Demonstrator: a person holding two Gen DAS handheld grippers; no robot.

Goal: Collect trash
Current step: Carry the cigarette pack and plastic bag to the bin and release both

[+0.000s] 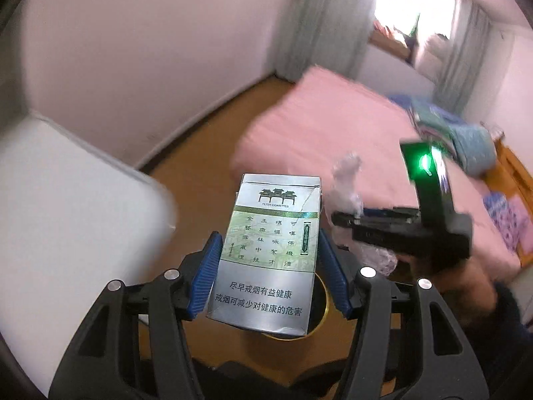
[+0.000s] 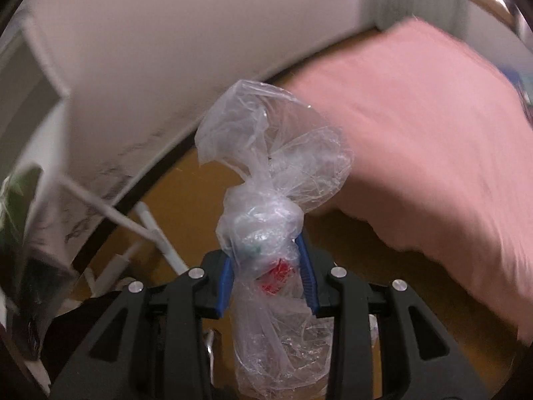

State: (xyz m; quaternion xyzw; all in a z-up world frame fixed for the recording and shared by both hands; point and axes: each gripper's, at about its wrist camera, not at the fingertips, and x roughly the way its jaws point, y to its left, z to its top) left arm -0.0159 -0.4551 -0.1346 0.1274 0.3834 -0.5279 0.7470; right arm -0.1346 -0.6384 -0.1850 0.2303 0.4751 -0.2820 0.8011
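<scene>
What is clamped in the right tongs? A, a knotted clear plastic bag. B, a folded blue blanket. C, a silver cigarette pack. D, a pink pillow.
A: the right wrist view shows the right tongs with their blue pads pressing a knotted clear plastic bag.

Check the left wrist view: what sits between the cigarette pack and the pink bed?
A bare stretch of wooden floor lies between the cigarette pack and the pink bed; left wrist view shows it.

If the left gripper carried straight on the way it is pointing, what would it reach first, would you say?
Probably the bare wooden floor between the white wall and the pink-covered bed. The silver cigarette pack held in the left gripper would lead, though depth is hard to judge.
</scene>
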